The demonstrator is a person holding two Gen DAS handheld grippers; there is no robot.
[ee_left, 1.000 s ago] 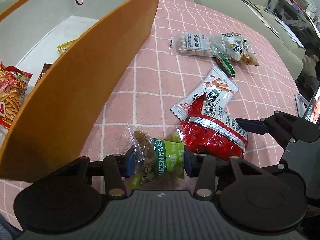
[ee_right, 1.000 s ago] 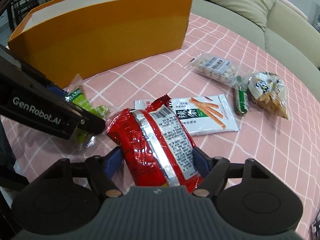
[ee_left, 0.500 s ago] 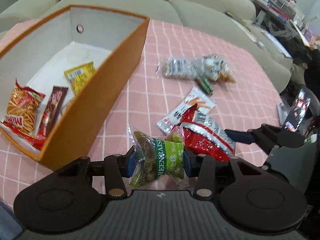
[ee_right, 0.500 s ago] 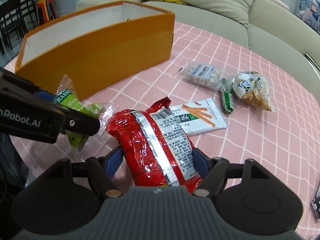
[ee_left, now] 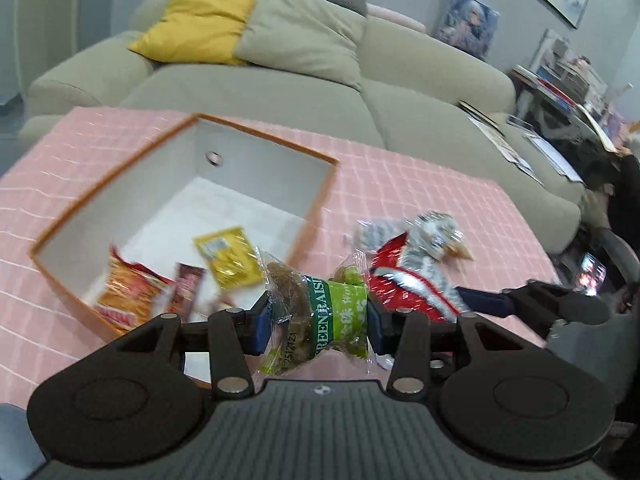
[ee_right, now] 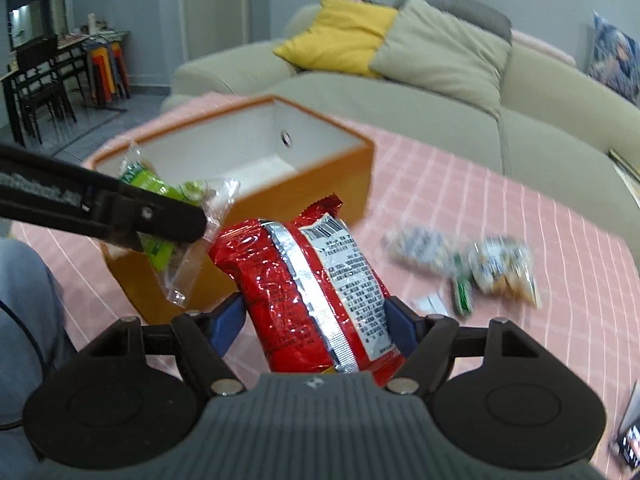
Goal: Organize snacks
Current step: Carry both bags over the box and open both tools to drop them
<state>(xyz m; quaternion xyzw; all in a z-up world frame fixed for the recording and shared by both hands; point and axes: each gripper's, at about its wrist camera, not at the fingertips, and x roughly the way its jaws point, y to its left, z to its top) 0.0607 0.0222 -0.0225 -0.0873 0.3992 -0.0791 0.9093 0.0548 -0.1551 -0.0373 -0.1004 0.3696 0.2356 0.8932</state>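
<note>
Nearest the left wrist camera, left hand-held gripper [ee_left: 316,322] is clamped on the green raisin pack [ee_left: 320,316], blue pads pressed into both sides, pack off the counter [ee_left: 420,184]. Right hand-held gripper [ee_right: 316,316] is clamped on the red snack bag [ee_right: 308,288], bag upright between its pads, also lifted. Right wrist view: raisin pack [ee_right: 160,188] sits just left of the red bag, in front of the orange box [ee_right: 332,180]. Box is open-topped with white walls; inside, an orange chip bag [ee_left: 128,292], a dark bar [ee_left: 186,286] and a yellow packet [ee_left: 228,256] lie on its floor. Right of the box, loose snack packs [ee_right: 460,260] lie on the pink checked cloth, blurred. Beyond the counter, beige sofa [ee_left: 400,72] with a yellow cushion [ee_left: 196,20].
</note>
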